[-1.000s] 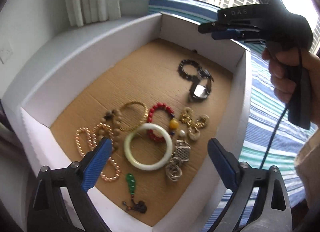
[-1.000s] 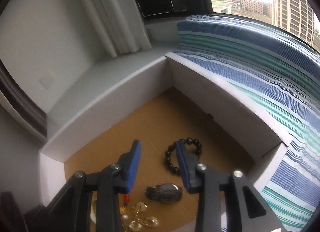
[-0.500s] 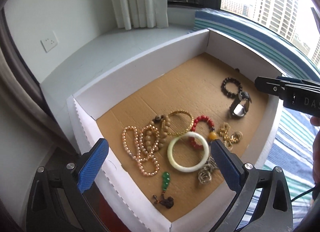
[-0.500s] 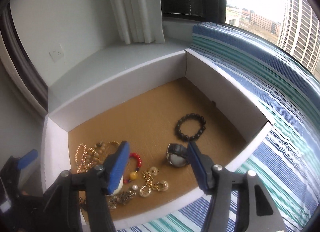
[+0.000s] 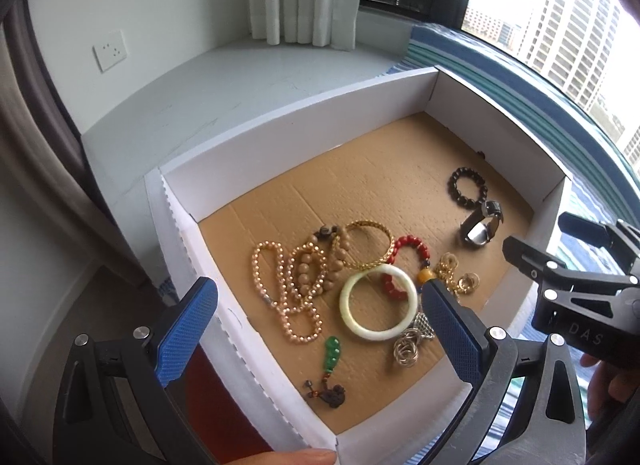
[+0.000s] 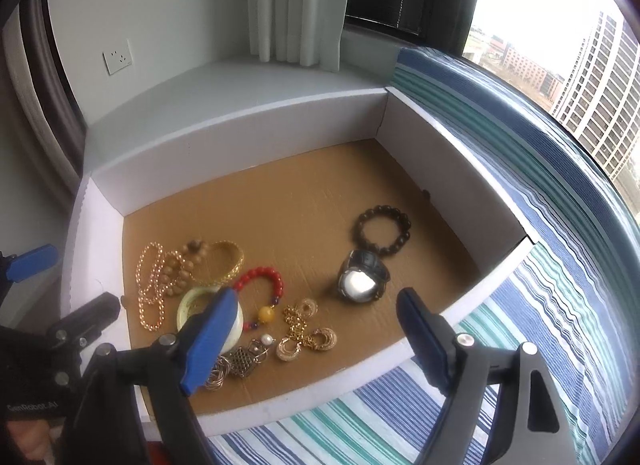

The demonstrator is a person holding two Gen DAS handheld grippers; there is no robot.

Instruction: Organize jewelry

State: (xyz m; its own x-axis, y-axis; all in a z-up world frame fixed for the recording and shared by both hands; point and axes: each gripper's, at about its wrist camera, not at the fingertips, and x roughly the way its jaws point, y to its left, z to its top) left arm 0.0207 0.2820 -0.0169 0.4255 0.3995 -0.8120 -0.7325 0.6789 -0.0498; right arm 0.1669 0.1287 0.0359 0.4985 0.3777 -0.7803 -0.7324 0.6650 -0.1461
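Box (image 6: 248, 121): white walls, brown cardboard floor, centre of both views.
Black bead bracelet (image 6: 383, 229): right of centre, just above wristwatch (image 6: 362, 280).
Jade bangle (image 5: 378, 303): lower centre, amid beaded strands.
Left gripper (image 5: 320, 329): spread wide, empty, lower frame.
Right gripper (image 6: 316, 339): opening, empty, lower frame.
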